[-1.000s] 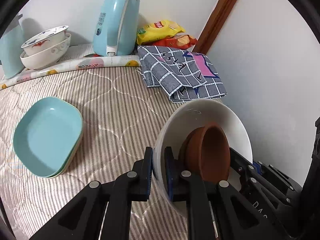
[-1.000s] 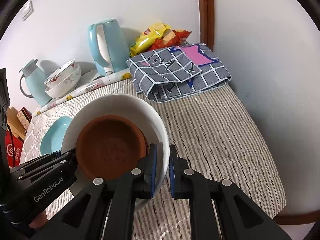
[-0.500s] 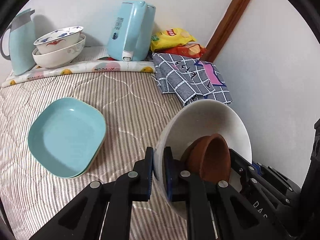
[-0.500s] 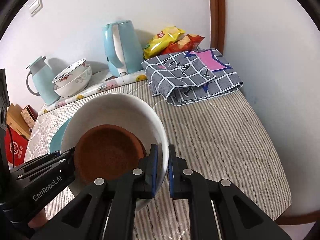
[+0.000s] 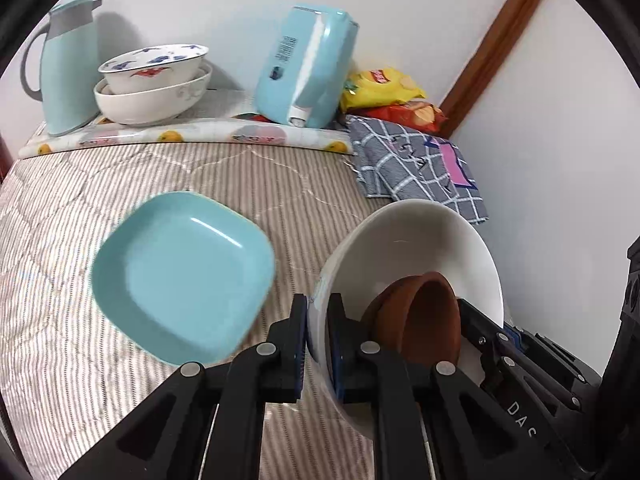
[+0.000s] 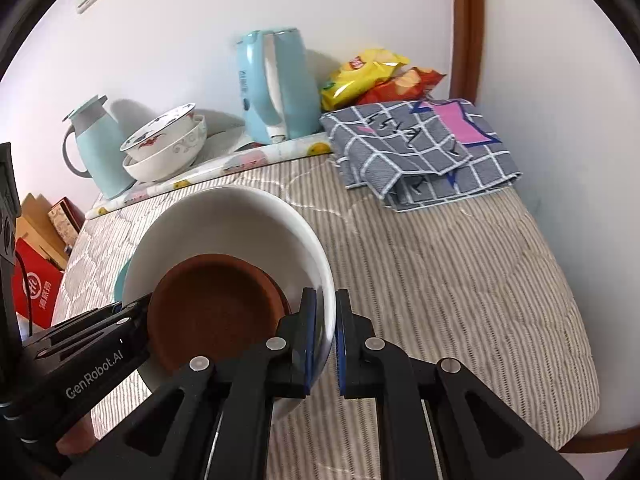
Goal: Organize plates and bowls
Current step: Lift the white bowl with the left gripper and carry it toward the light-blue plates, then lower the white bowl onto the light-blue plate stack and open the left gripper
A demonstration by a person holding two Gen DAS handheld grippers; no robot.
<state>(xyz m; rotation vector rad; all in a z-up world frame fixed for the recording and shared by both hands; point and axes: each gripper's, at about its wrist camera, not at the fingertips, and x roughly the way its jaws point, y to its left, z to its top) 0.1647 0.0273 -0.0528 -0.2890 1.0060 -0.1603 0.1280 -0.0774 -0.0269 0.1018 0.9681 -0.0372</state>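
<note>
A large white bowl (image 5: pixel 404 240) (image 6: pixel 236 224) with a small brown bowl (image 5: pixel 424 316) (image 6: pixel 216 308) inside is held tilted in the air by both grippers. My left gripper (image 5: pixel 318 332) is shut on the white bowl's left rim. My right gripper (image 6: pixel 325 332) is shut on its right rim. A light blue square plate (image 5: pixel 180 276) lies on the striped cloth to the left; only its edge (image 6: pixel 120 280) shows in the right wrist view. Two stacked patterned bowls (image 5: pixel 154 84) (image 6: pixel 166 144) stand at the back left.
A blue kettle (image 5: pixel 308 68) (image 6: pixel 276 88), a blue jug (image 5: pixel 66 64) (image 6: pixel 98 144), snack bags (image 5: pixel 384 92) (image 6: pixel 372 76) and a folded checked cloth (image 5: pixel 416 164) (image 6: pixel 420 144) line the back. A white wall (image 5: pixel 560 160) is close on the right. Boxes (image 6: pixel 36 276) stand beyond the left edge.
Both grippers have carried the white bowl back and leftward; the blue plate now appears closer to the bowl, and the jug has come into the left view.
</note>
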